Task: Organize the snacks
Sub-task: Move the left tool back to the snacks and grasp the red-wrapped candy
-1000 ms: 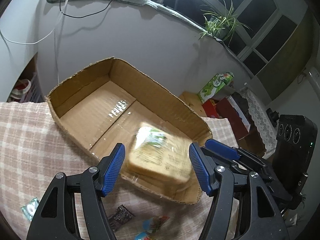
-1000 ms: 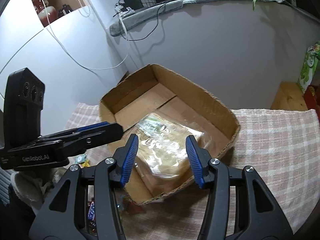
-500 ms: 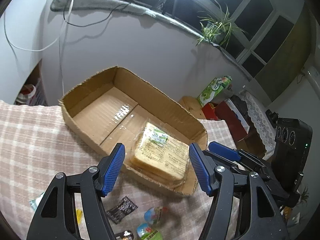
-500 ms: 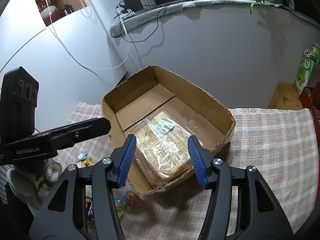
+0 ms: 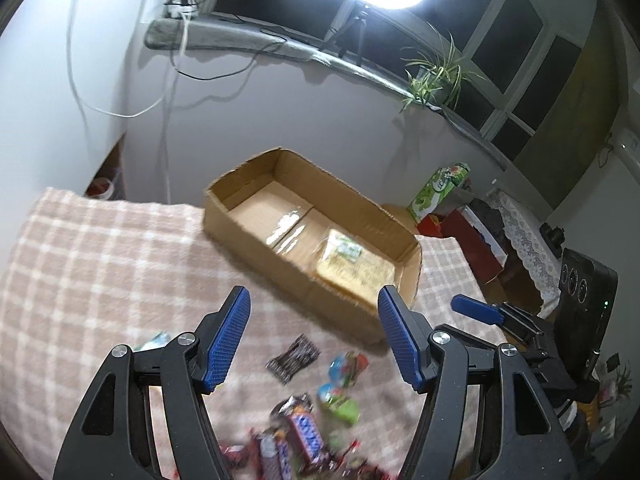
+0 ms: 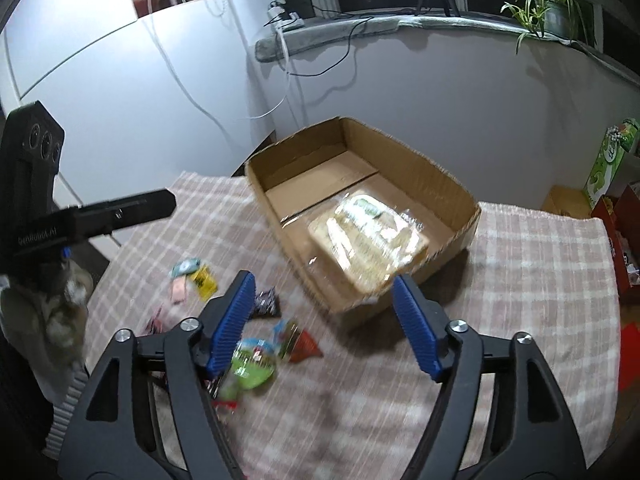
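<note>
Both grippers pulled back from cardboard box since earlier frame. Bread pack lies inside box, near-right corner. Right gripper jaws just opening, now wide, nothing between. Left gripper wide open, empty, above loose snacks on checked cloth.

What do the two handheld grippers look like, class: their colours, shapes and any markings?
Each of the left gripper and the right gripper has a black, clamp-like frame with triangular cut-outs and silver round rivets. Its two fingers end in blue ribbed pads. In the right wrist view, the left gripper's black camera housing shows round lenses and white lettering reading roughly GenRobot.AI. No sleeves are clearly visible.
</note>
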Demonstrator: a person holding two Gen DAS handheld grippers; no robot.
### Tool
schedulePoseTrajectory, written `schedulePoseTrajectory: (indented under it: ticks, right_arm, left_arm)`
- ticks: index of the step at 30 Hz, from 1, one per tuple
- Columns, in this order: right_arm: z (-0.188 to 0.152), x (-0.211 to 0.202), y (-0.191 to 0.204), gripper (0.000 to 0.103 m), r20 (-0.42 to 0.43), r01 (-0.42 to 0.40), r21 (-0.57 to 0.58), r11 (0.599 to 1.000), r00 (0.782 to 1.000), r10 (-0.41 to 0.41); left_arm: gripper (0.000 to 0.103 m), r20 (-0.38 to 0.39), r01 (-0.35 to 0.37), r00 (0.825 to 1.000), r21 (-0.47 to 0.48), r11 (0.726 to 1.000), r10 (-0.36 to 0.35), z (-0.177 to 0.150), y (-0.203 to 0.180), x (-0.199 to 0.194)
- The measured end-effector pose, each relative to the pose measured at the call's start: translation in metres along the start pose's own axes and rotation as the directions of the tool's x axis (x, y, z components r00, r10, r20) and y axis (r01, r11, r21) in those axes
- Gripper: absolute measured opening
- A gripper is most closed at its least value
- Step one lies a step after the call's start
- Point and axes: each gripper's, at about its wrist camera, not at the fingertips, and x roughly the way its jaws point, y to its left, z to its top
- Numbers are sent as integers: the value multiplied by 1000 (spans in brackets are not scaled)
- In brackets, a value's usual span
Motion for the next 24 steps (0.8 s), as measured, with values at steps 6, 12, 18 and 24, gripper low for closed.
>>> schedulePoseTrajectory:
  ticks: [6,12,18,24]
  right_arm:
    - [-21,-17,23,78,0,15,-47,999,1000,-15]
    - [-48,-27,49,78,-22,16,-97,995,1000,-18]
    - [-80,-22,65,78,-64,12,-112,994,998,-19]
    - [-112,-3,79,78,-140,-5,-131,991,990,-14]
  left_arm:
    - [65,17,-43,999,-12,999,44,-31,15,-30]
    - [65,9,-117,993,-11,993,117,-61,32,-42]
    - [65,-35,-146,989,-61,987,144,-92,52,-35]
    - [65,-80,-150,987,-101,984,142,-112,63,-19]
